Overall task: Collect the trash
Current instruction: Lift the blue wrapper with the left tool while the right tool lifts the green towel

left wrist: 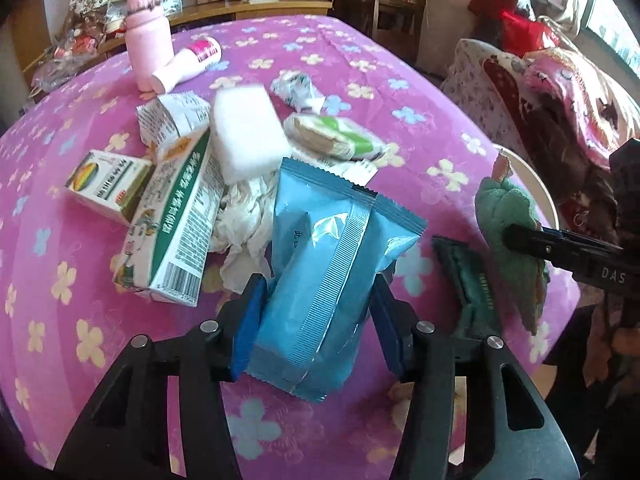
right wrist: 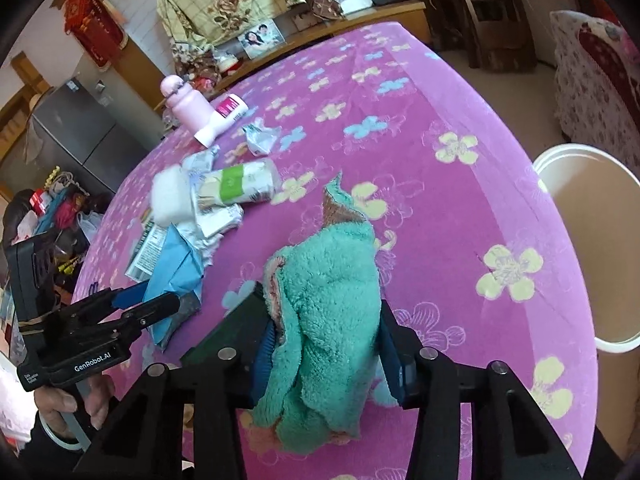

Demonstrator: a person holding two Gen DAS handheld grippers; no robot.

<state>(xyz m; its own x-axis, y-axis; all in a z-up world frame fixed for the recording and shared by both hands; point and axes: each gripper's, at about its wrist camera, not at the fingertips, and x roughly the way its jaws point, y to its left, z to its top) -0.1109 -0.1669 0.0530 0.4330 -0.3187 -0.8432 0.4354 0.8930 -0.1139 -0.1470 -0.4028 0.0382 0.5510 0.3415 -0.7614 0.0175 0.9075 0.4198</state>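
The left claw (left wrist: 316, 320) is closing its blue pads on the near end of a blue foil packet (left wrist: 332, 264), which is lying on the pink flowered surface (left wrist: 420, 80) at the near edge of the litter pile. The packet looks light and slick, its film crinkly and its body soft enough to dent; gripping across the plump middle, as here, seems safer than pinching a thin sealed edge, which could slide free. The right claw (right wrist: 328, 344) is clamping a teal terry cloth (right wrist: 328, 292), bunched and drooping between the pads near the surface's right side. It is soft, limp and grippy, so any gathered fold should hold. A white bucket (right wrist: 580, 248) is standing just off the right edge. Far left, cartons (left wrist: 176, 216), crumpled tissue (left wrist: 244, 216), a white sponge block (left wrist: 246, 132) and a pink bottle (left wrist: 146, 36) are waiting.
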